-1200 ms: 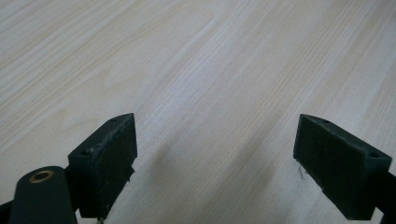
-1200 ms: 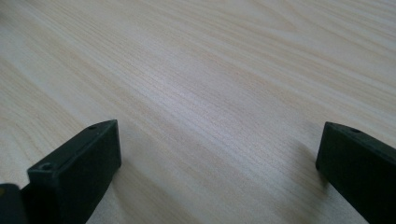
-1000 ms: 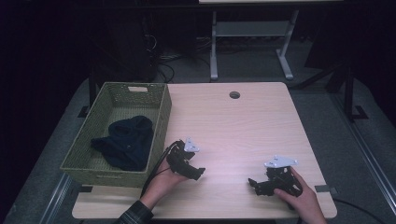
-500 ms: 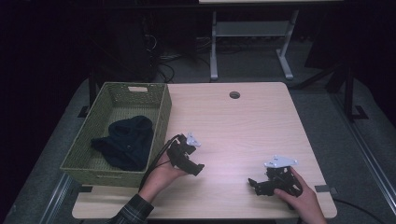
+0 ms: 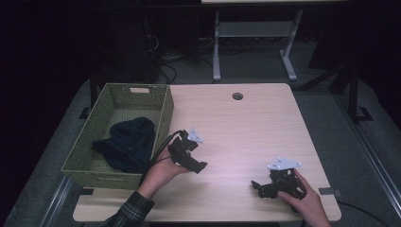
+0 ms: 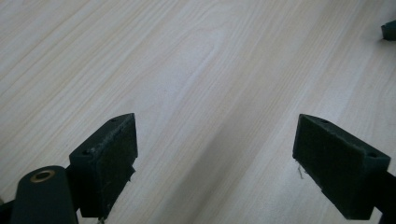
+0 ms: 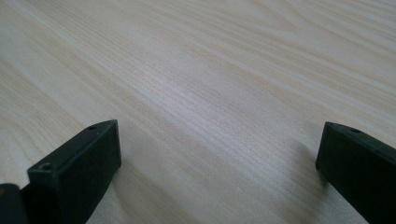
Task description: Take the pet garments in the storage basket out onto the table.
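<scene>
Woven olive-green rectangular basket [image 5: 163, 109] is set along the table's left edge, its near-left corner overhanging slightly. A crumpled dark navy cloth [image 5: 127, 142] is seen inside it, bunched against the basket's right wall and toward the near half, part of the woven floor left bare on the far side.

Left gripper [image 5: 198, 166] is held just right of the basket's near-right corner, lifted off the surface and tilted, jaws aimed toward the near-right of the table. Its grey plate is seen on top; its black cable is looped back toward the basket wall. It is apart from the cloth, the basket wall between them. In the left gripper view [image 6: 215, 163] the jaws are spread wide, nothing between them, pale wood below. A dark corner of the other gripper is caught at that view's top right edge.

Light wood-grain table [image 5: 246, 127] is bare across the middle; a round cable hole [image 5: 237, 96] is seen near the far edge.

Right gripper [image 5: 257, 185] is held low near the table's near-right corner, jaws aimed left. In the right gripper view [image 7: 219, 163] the jaws are likewise released wide, nothing gripped, bare tabletop close beneath.
</scene>
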The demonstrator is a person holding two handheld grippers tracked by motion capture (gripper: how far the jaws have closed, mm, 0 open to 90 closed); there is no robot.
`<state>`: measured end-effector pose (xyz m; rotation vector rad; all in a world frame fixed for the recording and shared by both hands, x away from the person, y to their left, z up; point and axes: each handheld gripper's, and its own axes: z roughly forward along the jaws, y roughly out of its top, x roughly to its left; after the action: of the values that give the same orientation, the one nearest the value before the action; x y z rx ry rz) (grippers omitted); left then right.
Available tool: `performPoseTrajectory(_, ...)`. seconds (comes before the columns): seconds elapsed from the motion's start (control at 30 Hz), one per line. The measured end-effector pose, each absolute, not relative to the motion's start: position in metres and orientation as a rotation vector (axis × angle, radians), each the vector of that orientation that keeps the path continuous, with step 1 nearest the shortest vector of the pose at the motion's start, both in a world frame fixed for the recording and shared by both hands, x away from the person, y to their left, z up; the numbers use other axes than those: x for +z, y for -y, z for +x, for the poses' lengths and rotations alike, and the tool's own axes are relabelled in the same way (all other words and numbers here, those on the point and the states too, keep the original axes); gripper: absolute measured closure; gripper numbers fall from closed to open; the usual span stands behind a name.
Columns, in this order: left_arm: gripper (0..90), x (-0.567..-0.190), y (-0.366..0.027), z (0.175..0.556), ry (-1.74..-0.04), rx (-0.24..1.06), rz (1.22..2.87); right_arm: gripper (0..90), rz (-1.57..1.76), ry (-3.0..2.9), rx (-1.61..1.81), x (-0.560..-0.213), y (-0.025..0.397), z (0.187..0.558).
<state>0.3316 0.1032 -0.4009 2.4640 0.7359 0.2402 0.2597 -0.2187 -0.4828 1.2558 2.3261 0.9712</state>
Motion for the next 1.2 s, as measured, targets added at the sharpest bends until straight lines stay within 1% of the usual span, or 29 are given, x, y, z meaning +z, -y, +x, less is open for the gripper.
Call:
performPoseTrajectory(0.67,13.8,-0.367,-0.110,0.342,-0.711,0.200,2.432,0.0,1.257,-2.326,0.971,-0.483,0.219,0.260)
performPoseTrajectory(1.2,13.8,-0.344,-0.126,0.351,-0.720,0.230,2.426,0.0,1.254,-2.327,0.973,-0.483,0.219,0.260)
